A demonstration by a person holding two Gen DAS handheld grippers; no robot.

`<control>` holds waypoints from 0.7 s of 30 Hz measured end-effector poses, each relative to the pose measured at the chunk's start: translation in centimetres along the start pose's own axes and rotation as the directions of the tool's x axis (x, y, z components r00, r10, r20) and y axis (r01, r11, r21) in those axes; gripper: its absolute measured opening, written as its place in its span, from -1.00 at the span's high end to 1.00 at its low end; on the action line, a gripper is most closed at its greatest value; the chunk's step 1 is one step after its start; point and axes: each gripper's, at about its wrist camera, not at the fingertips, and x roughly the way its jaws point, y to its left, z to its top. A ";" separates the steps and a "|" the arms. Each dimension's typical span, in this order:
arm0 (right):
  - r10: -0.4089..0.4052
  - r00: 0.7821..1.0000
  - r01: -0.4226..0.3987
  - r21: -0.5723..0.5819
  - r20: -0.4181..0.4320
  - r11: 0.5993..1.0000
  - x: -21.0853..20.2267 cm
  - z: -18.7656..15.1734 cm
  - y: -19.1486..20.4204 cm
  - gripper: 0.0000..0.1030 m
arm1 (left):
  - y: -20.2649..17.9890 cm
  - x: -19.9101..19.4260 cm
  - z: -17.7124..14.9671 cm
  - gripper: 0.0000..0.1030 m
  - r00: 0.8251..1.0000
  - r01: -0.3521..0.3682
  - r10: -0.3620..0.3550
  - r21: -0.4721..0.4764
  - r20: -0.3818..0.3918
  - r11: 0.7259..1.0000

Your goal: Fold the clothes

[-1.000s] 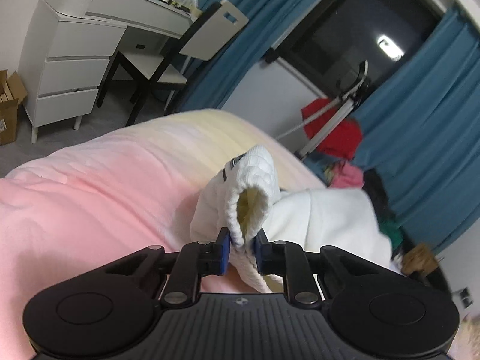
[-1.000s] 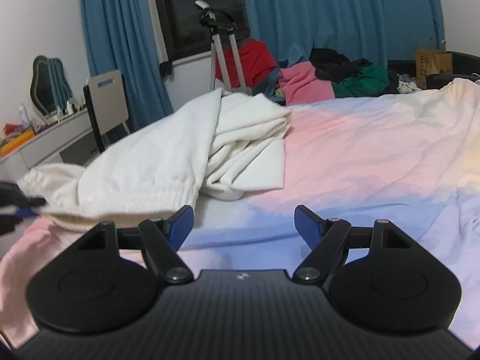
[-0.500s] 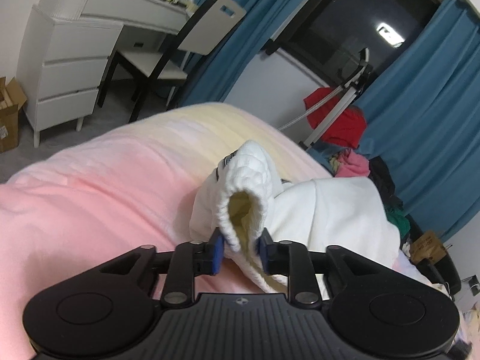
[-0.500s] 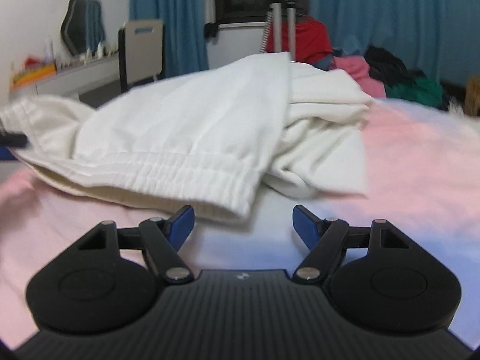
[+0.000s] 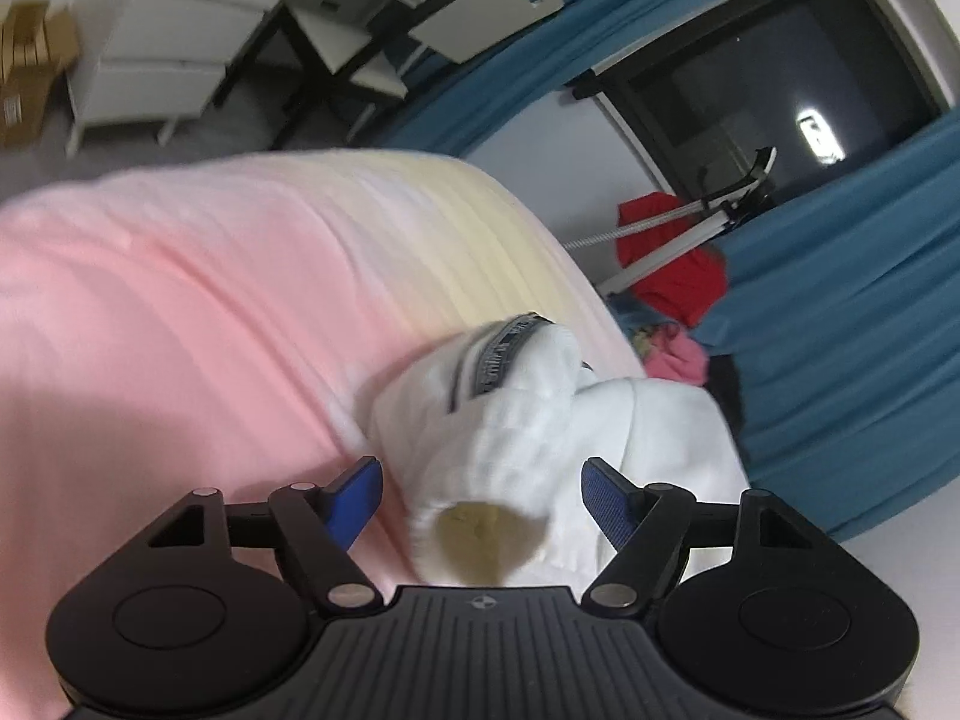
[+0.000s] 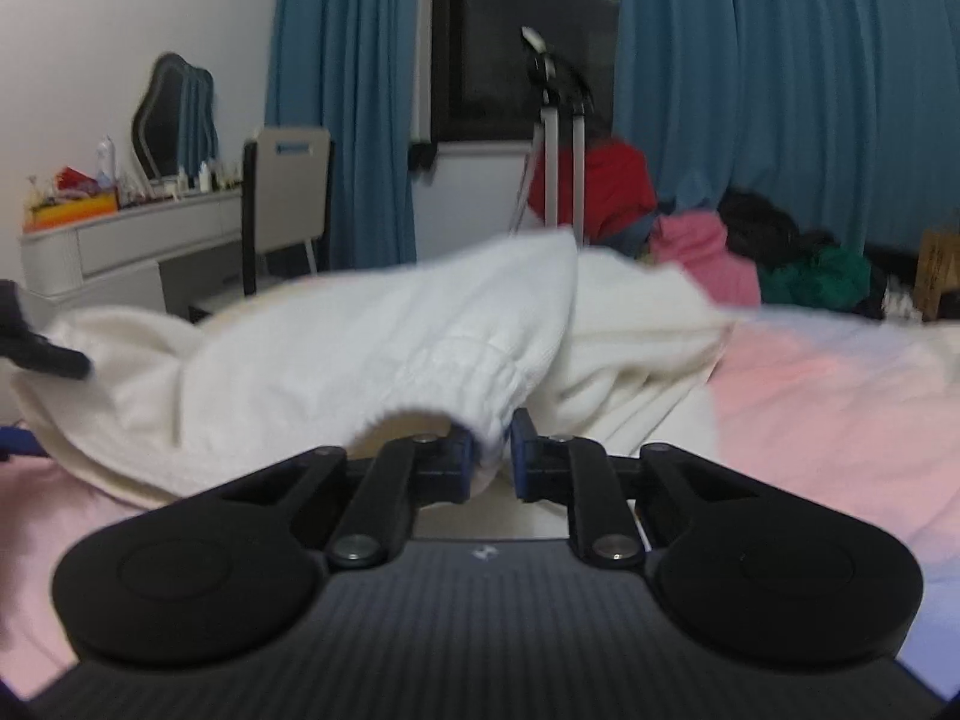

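Lying bunched on the pink bedspread (image 5: 180,312), the white garment (image 6: 360,336) is pinched at its elastic hem by the right gripper (image 6: 489,462); the left gripper (image 5: 483,489) is spread wide around another cuff, untouched.

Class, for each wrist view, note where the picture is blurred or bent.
Left wrist view: motion blur smears the white garment and bedspread; the fisheye curves the window. Right wrist view: the garment's cuff is soft; the curtains bow slightly.
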 end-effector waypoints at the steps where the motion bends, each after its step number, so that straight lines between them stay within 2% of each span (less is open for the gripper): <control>1: 0.005 1.000 -0.005 0.001 0.006 1.000 -1.2 0.5 0.0 0.77 | 0.1 -0.1 0.0 -0.44 1.000 0.010 -0.010 -0.016 -0.008 1.000; 6: 0.027 1.000 -0.027 0.013 -0.002 1.000 -7.1 2.1 0.5 0.78 | 0.8 -0.8 -0.4 -0.41 0.998 0.043 -0.046 -0.050 -0.049 0.998; 9: 0.063 0.994 -0.057 0.060 -0.091 0.997 -10.0 1.4 1.0 0.78 | 0.5 -1.4 -0.7 -0.35 0.997 0.035 -0.035 -0.004 -0.063 0.999; 12: 0.094 0.973 -0.069 0.126 -0.210 0.990 -11.8 -0.7 1.2 0.76 | 0.6 -1.7 -1.1 -0.31 0.997 0.026 -0.023 0.033 -0.075 0.999; 14: 0.084 0.952 -0.047 0.128 -0.295 0.991 -11.7 -2.1 1.2 0.71 | 0.7 -1.6 -1.2 -0.29 0.997 0.014 -0.011 0.037 -0.075 0.999; 16: 0.098 0.929 -0.032 0.186 -0.357 0.982 -11.1 -2.7 0.4 0.71 | 0.7 -1.4 -1.5 -0.26 0.997 -0.005 0.009 0.049 -0.076 0.999; 19: 0.162 0.917 -0.029 0.344 -0.364 0.938 -10.5 -2.7 -1.6 0.64 | 0.5 -0.6 -2.0 -0.20 0.995 -0.028 0.036 0.083 -0.089 0.996; 20: 0.180 0.919 -0.030 0.394 -0.350 0.919 -10.5 -2.8 -2.3 0.36 | 0.4 -0.3 -2.1 -0.19 0.995 -0.037 0.046 0.093 -0.093 0.995; 21: 0.198 0.922 -0.033 0.442 -0.332 0.897 -10.5 -2.8 -2.9 -0.07 | 0.3 0.0 -2.3 -0.16 0.994 -0.046 0.056 0.103 -0.097 0.994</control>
